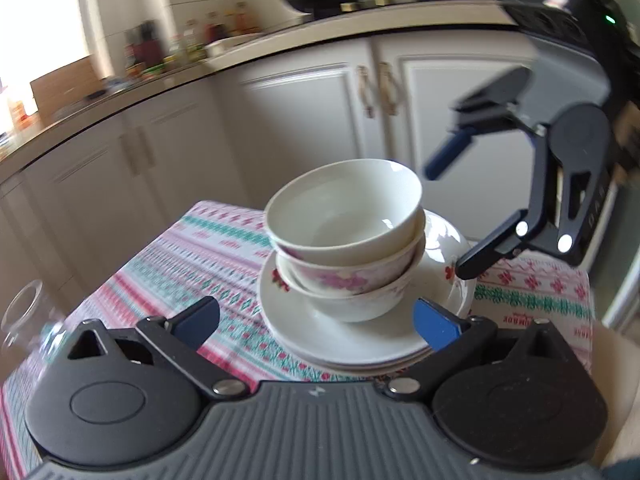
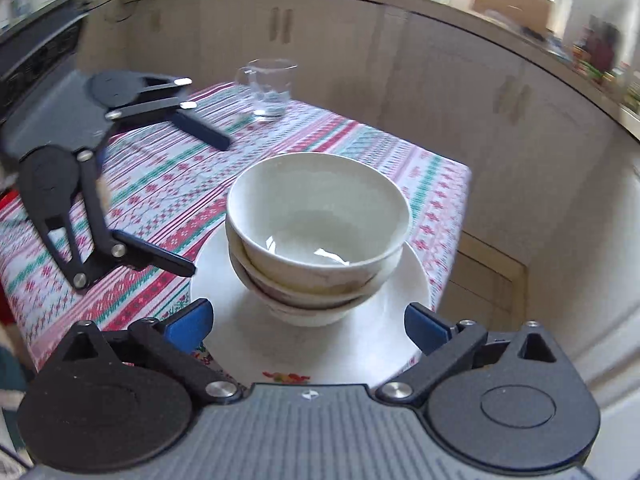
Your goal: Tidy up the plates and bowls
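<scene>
- Because the bowls (image 2: 318, 236) sit nested on the plates (image 2: 312, 344) straight ahead of both grippers, you are dealing with one tall, top-heavy pile near the corner of the table (image 2: 168, 184).
- Your left gripper (image 1: 316, 322) stands wide, empty, its right finger just at the near rim of the plates; the bowls lie ahead, between its fingers.
- Your right gripper (image 2: 308, 320) is also wide and empty, with the plates directly under its fingertips and the bowls just beyond.
- Expect glazed ceramic: stiff, brittle, slippery against the pads, and likely heavy as a whole pile.
- The top bowl (image 1: 344, 208) leans a little in the one below, so I judge that it could slide or clink if you jolt the pile.
- Take a bowl by its rim, one finger inside and one outside the wall, and lift straight up.
- For the plates, a pinch on the edge is the only hold I can see; the rim is thin, so squeeze firmly and keep it level.
- A glass (image 2: 269, 88) stands well beyond the pile, near the left gripper's far finger; keep clear.
</scene>
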A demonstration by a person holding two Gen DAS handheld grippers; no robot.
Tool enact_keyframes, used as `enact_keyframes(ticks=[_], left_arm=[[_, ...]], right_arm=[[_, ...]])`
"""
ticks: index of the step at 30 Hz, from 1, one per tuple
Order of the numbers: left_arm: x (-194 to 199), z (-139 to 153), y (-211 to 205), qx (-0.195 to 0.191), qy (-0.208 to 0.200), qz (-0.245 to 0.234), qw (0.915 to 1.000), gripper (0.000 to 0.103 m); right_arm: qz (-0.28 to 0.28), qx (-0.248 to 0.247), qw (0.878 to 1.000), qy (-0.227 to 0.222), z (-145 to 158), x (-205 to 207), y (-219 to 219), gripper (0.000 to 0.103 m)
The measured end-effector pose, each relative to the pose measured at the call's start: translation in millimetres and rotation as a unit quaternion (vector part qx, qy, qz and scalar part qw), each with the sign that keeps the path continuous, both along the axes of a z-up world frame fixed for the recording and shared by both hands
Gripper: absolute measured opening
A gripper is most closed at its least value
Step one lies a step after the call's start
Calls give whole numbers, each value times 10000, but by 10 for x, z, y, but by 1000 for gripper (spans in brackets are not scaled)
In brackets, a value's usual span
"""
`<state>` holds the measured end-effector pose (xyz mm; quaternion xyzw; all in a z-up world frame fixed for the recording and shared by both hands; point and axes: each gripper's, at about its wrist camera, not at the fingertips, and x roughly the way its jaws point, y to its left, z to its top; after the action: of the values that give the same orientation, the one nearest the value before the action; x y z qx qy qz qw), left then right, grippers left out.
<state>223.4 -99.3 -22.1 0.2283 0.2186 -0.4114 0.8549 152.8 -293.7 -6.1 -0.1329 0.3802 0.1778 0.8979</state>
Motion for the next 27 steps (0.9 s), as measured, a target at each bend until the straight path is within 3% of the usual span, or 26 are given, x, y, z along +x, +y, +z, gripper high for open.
enact_keyframes(ticks=[3,8,16,27], left_arm=[[-168,79,83,-139,129,745,9970,102],[-454,210,230,-510,305,1692,9838,102],[-854,404,400,-663,472,2573,9629,102],[-1127,545,502,-881,397,2811,9548,102]], right_arm=[[-889,123,9959,74,15,-138,62,103],[-2137,207,9767,66,-15,-404,213,103],[-2808,328,9584,-379,167,-934,498,103],[-3102,557,9460,-764,361,-1225,654,103]])
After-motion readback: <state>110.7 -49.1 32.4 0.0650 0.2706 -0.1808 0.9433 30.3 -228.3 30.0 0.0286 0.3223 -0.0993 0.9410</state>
